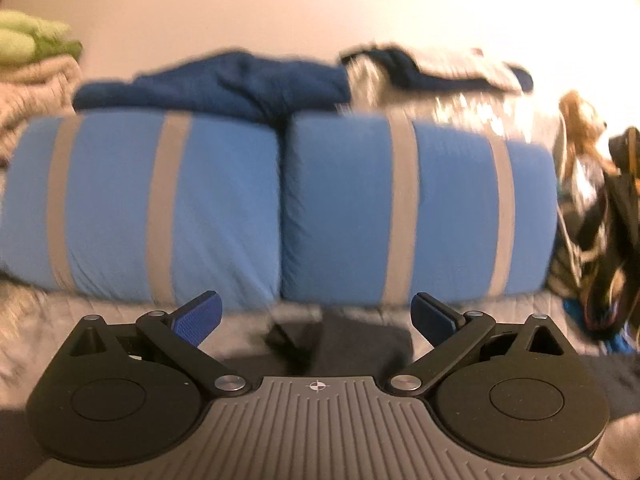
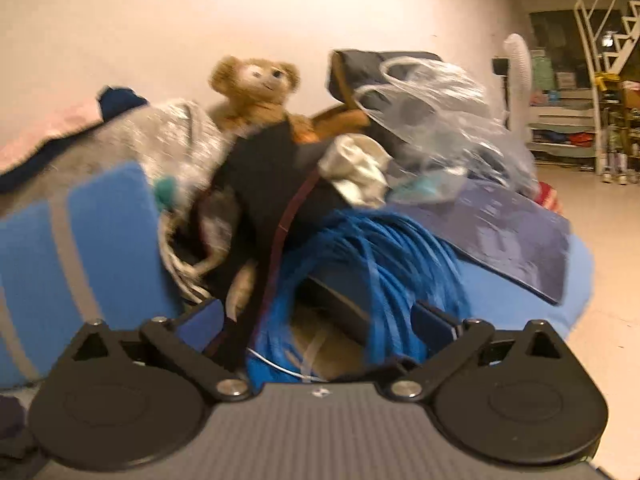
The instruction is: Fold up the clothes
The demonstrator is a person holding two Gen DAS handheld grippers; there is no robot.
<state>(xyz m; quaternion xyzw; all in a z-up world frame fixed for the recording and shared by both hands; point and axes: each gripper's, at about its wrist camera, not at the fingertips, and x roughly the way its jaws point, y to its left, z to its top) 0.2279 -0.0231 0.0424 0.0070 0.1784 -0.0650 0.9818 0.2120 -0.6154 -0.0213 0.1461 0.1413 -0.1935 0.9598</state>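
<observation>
Left wrist: hand-held gripper [image 1: 316,318] gapes facing pillows [image 1: 280,208]

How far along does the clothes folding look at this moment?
Nothing visible looks folded. Both the left gripper and the right gripper are open and hold nothing. Left to do: the dark blue garment lies crumpled behind the blue striped pillows, and a dark garment sits in the pile below the teddy bear.
</observation>
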